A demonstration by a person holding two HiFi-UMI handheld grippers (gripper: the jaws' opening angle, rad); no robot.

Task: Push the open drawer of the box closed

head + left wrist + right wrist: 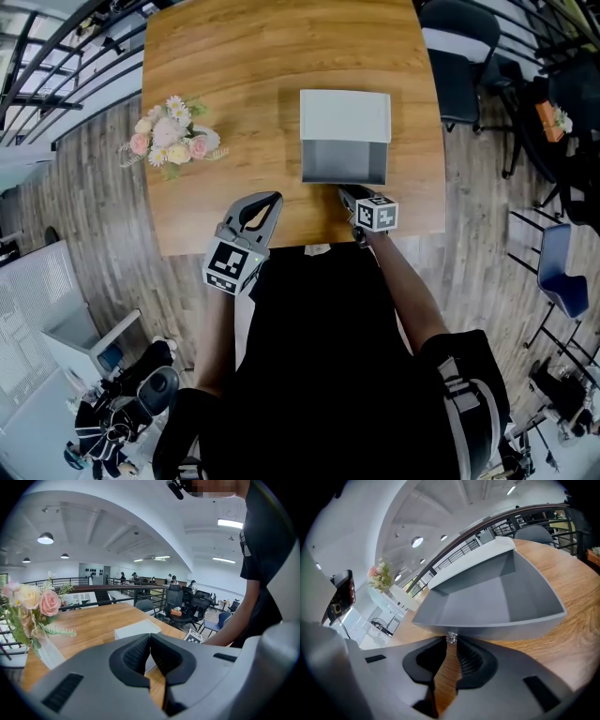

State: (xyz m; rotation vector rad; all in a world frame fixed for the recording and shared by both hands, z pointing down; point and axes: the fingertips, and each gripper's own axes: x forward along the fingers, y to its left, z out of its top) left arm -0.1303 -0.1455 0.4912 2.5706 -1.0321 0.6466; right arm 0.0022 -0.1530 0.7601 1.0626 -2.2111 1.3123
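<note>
Drawer [343, 161] is sitting open and empty on the near side of the box [344, 114], so the closing push is not yet done. Right gripper [347, 193] is pointing at the drawer front, just nearer than the box, its jaws pinching narrow round the small knob [451, 638]. This placing is likely giving a centred, straight push toward the box. Left gripper [268, 201] is hanging left of the box and nearer, off the job, jaws pressed together on nothing. Flowers [171, 136] are lying well left of the box, outside the drawer's path.
</note>
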